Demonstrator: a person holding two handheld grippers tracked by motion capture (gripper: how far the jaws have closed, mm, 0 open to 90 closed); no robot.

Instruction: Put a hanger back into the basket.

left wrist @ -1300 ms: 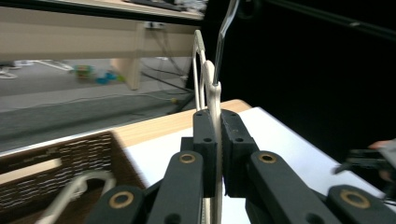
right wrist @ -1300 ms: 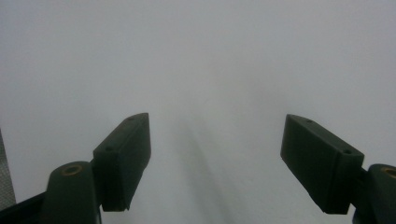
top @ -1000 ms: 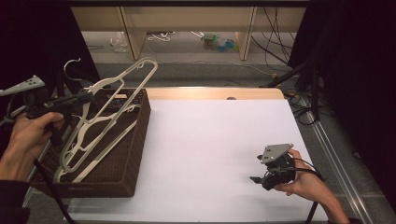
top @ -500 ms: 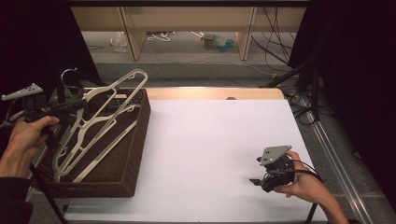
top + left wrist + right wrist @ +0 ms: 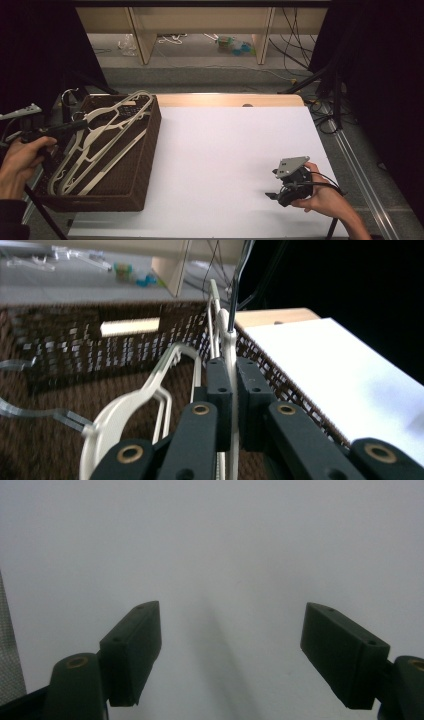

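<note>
The left gripper (image 5: pixel 231 390) pinches a cream hanger (image 5: pixel 102 140) over the wicker basket (image 5: pixel 147 155) — more hangers lie beneath, the basket wall close alongside. The right gripper (image 5: pixel 285 192), jaws wide, rests on the bare white table (image 5: pixel 220 160) — well apart.

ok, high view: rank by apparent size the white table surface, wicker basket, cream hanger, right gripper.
1. white table surface
2. wicker basket
3. cream hanger, long but thin
4. right gripper

The left gripper is shut on the hanger over the basket; the right one sits nearer the camera, so its size is flattered.
</note>
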